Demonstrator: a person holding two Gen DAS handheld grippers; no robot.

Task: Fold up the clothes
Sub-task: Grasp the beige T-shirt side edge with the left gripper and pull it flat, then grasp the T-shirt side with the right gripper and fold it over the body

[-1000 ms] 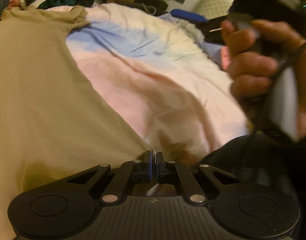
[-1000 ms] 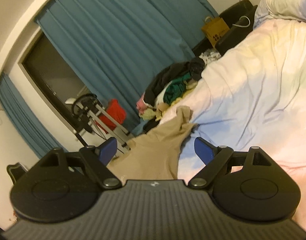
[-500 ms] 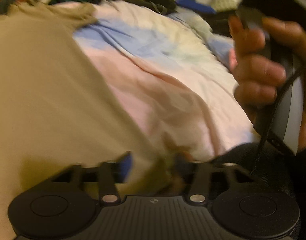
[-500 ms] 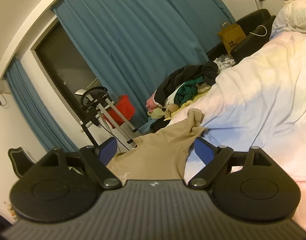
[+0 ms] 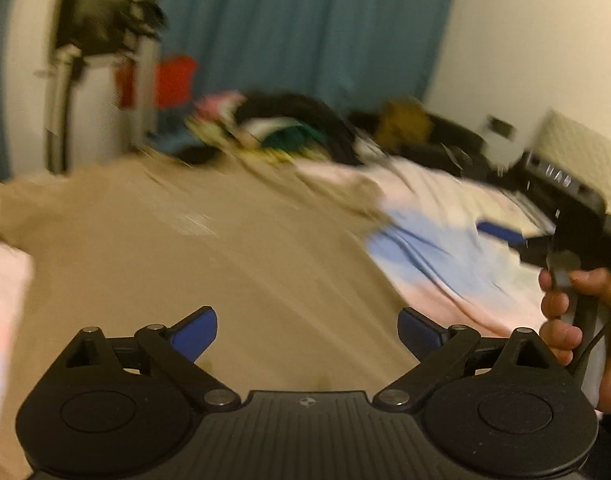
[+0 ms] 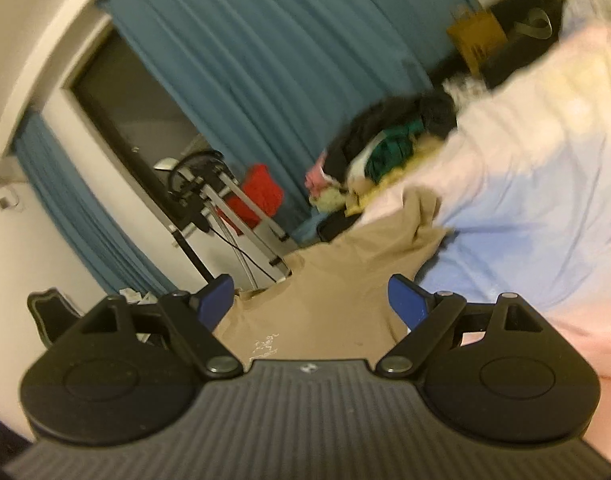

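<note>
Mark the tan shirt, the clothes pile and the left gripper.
tan shirt (image 5: 185, 264), left wrist view, middle of its body.
clothes pile (image 6: 389, 148), right wrist view, green garment.
left gripper (image 5: 307, 326), left wrist view, between its opening fingertips.

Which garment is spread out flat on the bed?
The tan shirt, spread flat at the bed's edge; the other clothes sit bunched in a heap beyond it.

My left gripper (image 5: 307, 330) is opening its jaws wide with nothing between them. My right gripper (image 6: 309, 300) is holding its jaws apart, gripped by my hand (image 5: 573, 316).
</note>
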